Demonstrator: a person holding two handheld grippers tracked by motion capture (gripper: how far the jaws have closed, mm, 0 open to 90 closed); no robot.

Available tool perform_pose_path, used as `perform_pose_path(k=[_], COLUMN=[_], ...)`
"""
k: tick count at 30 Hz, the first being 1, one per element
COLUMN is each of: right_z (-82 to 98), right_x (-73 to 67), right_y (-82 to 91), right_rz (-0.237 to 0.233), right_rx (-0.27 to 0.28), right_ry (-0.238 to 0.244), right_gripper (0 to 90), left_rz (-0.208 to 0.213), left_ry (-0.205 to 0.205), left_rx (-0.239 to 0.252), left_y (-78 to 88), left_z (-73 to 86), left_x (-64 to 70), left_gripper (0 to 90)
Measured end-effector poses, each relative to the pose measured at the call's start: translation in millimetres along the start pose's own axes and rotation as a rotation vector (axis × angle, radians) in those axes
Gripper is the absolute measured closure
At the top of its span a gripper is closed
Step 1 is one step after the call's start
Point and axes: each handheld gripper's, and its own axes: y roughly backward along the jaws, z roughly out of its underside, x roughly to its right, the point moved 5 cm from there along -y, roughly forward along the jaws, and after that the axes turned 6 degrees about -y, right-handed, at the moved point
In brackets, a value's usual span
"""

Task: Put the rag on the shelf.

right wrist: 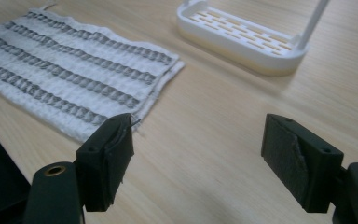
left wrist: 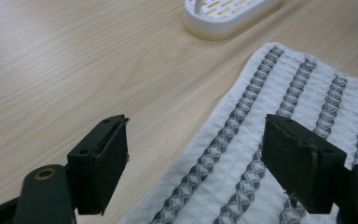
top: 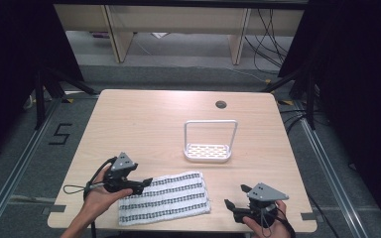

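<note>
Near the table's (top: 144,111) front-left corner the left claw (top: 146,182) is held wide over the left edge of the striped cloth (top: 166,197), which is spread flat along the front edge; a white rack (top: 209,151) is seen behind it, right of centre; the right claw (top: 234,197) is held wide and empty by the front-right corner.

Rack (left wrist: 223,18): my left gripper view's top edge cropped it. Towel (left wrist: 279,154): partly hidden behind my jaws, cut at right edge.
</note>
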Motion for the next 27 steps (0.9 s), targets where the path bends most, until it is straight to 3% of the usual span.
perform_pose_path(k=[2, 13, 17, 21, 27], right_z=[-0.9, -3.7, 0.1, 2.6, 7.1], right_x=[-6.7, -28.6, -40.9, -44.8, -47.4], right_y=[-3.9, -23.5, -35.8, -41.6, -47.4], right_rz=[-0.028, -0.059, -0.075, -0.075, -0.071], right_rx=[-0.006, -0.057, -0.100, -0.112, -0.126], right_ry=[0.015, 0.070, 0.102, 0.118, 0.145], right_gripper=[26.7, 28.1, 29.0, 30.1, 33.0], left_rz=[0.018, 0.067, 0.128, 0.146, 0.216], left_ry=[-0.021, -0.064, -0.089, -0.103, -0.135], left_rx=[-0.011, -0.044, -0.059, -0.067, -0.083], left_y=[-8.4, -34.1, -47.9, -58.2, -78.7], left_z=[-6.7, -18.7, -25.9, -31.0, -42.8], left_x=[5.6, 17.7, 28.3, 32.8, 44.0], left_gripper=[22.7, 25.5, 26.3, 27.2, 30.8])
